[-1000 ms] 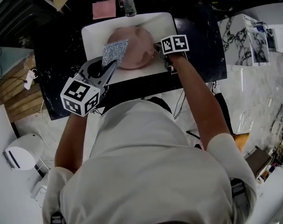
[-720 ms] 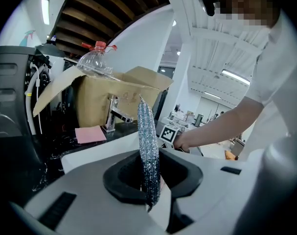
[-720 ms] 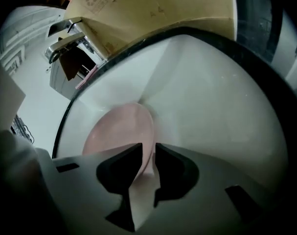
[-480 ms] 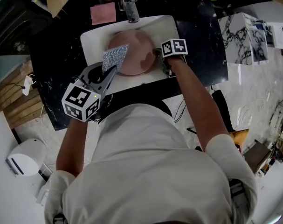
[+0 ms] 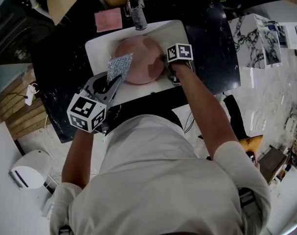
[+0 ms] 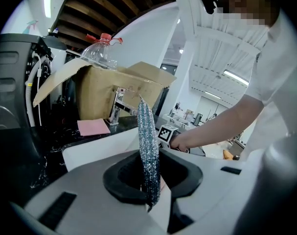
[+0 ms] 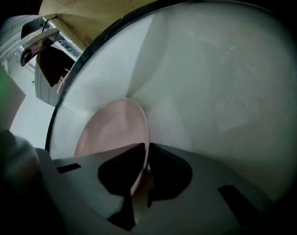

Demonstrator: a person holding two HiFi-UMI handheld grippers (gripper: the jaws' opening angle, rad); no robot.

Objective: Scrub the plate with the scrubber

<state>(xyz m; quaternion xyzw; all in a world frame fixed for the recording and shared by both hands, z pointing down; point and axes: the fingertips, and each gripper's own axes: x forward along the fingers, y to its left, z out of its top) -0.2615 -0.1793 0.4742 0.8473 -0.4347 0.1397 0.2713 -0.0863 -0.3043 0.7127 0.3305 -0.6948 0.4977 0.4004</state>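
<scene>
Left gripper (image 5: pixel 113 80) clamped on scrubber (image 5: pixel 120 66), upright between jaws, with plate (image 5: pixel 141 58) just ahead. Right gripper (image 5: pixel 166 62) closed on plate's near rim, inside sink (image 5: pixel 97 45).

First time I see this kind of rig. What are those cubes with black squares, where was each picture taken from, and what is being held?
There is no robot: a person holds a two-jaw gripper in each hand, and the marked cubes are part of those grippers. The top-down picture comes from a head camera; the other two come from cameras riding on each gripper. The left gripper is shut on a silvery scrubber. The right gripper clamps the rim of a pink plate in a white sink, set in a dark counter with a faucet.
</scene>
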